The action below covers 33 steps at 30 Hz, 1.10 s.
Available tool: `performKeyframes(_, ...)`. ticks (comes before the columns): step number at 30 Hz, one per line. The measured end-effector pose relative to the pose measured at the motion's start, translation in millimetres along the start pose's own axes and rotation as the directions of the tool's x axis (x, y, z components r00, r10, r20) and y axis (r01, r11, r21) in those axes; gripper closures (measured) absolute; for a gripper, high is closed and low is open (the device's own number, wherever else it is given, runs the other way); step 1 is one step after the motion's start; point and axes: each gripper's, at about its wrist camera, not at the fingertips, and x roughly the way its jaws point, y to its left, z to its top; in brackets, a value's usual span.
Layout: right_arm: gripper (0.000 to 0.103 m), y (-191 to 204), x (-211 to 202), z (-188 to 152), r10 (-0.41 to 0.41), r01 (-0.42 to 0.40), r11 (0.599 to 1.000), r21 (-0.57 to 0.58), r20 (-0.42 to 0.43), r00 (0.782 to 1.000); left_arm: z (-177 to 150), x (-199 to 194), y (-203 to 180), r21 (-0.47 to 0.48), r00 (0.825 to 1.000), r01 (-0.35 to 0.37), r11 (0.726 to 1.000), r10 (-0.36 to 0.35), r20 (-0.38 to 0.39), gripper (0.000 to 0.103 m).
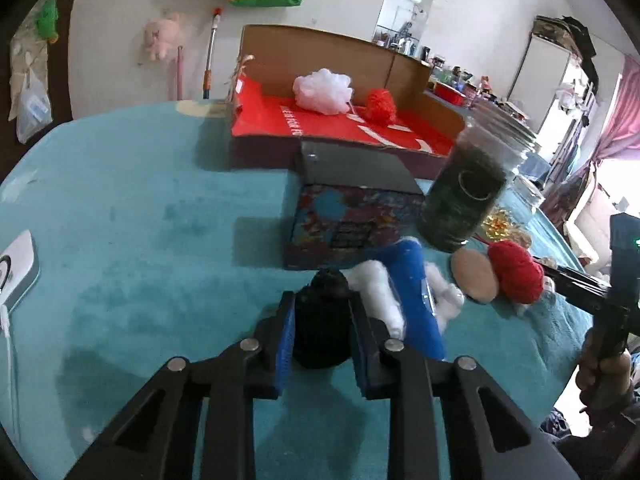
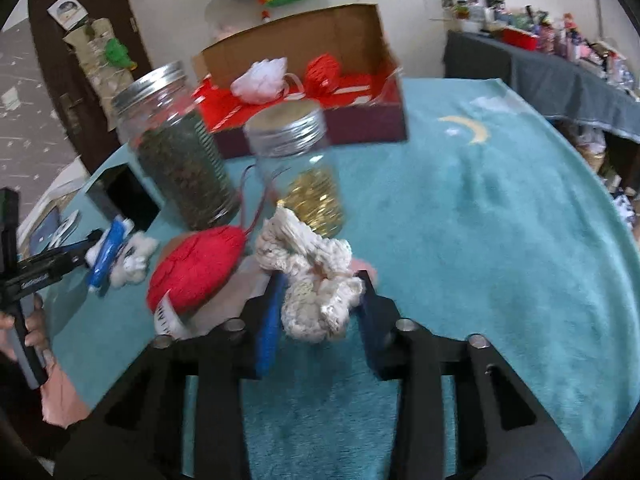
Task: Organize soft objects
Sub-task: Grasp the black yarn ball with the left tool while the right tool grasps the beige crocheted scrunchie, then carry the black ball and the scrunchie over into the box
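Observation:
My left gripper (image 1: pixel 322 300) is shut on a black knitted ball (image 1: pixel 320 328), just above the teal cloth (image 1: pixel 140 240). My right gripper (image 2: pixel 323 280) is shut on a cream crocheted bundle (image 2: pixel 316 280), which bulges out between the blue pads. A red yarn ball (image 2: pixel 196 264) lies just left of it. A blue-and-white soft toy (image 1: pixel 416 292) and a tan round pad (image 1: pixel 474 278) lie beside the black ball. At the back stands an open cardboard box (image 1: pixel 340 128) with a red lining, holding a white puff (image 1: pixel 323 91) and a second red yarn ball (image 1: pixel 380 106).
A jar of dark green filling (image 2: pixel 180 164) and a jar of gold bits (image 2: pixel 308 172) stand between the soft things and the box. A colourful flat box (image 1: pixel 352 224) with a black lid lies in front of the cardboard box. A white device (image 1: pixel 18 268) sits at the left edge.

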Motion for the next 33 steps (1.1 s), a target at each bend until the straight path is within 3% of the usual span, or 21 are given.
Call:
performKeyframes(6, 0.077, 12, -24, 5, -0.017, 0.021, 0.998, -0.051, 0.085, 0.996, 5, -17, -13, 0.033, 0.998, -0.035, 0.999, 0.033, 0.059, 0.081)
performKeyframes(11, 0.077, 20, -37, 11, 0.026, -0.019, 0.998, -0.059, 0.111, 0.993, 10, -34, -32, 0.057, 0.993, -0.009, 0.998, 0.002, 0.121, 0.081)
performKeyframes(18, 0.077, 42, -36, 14, 0.095, -0.084, 0.992, -0.098, 0.112, 0.989, 22, -42, -72, 0.156, 0.981, 0.074, 0.985, -0.099, 0.164, 0.081)
performKeyframes(24, 0.077, 57, -22, 17, 0.121, -0.11, 0.986, -0.124, 0.083, 0.989, 30, -26, -90, 0.165, 0.973, 0.16, 0.973, -0.184, 0.141, 0.081)
performKeyframes(33, 0.077, 64, -15, 18, 0.113, -0.103, 0.984, -0.147, 0.066, 0.991, 24, 1, -99, 0.141, 0.974, 0.197, 0.97, -0.21, 0.084, 0.081)
